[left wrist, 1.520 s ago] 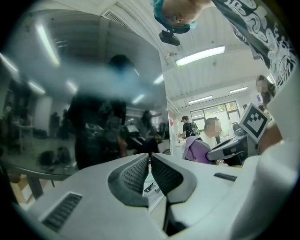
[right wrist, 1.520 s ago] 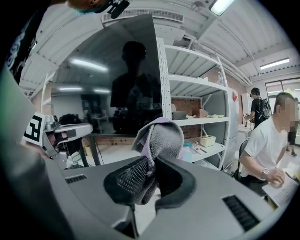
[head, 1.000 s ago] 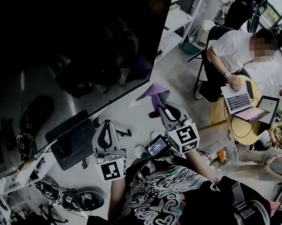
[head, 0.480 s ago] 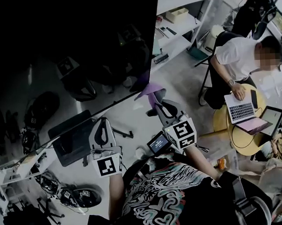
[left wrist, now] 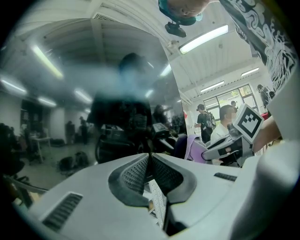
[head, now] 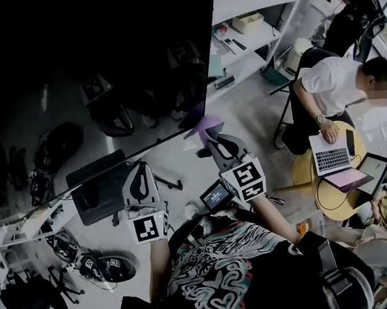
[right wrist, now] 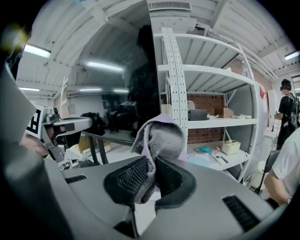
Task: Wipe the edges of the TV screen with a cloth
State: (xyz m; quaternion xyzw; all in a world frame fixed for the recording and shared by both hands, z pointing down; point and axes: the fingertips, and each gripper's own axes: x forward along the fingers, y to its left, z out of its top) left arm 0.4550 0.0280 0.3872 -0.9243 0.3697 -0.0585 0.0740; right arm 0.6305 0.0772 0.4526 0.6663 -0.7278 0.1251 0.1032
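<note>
Right gripper [head: 211, 137] clamped on purple cloth [head: 204, 125], just below TV screen [head: 99, 52] bottom-right corner. Left gripper [head: 142, 172] jaws together, nothing in them. Looks like the approach step; next up, press cloth to edge and drag along.

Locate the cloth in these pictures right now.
In the head view the cloth sits right of centre, pinched in the right gripper, by the lower right corner of the TV screen.
</note>
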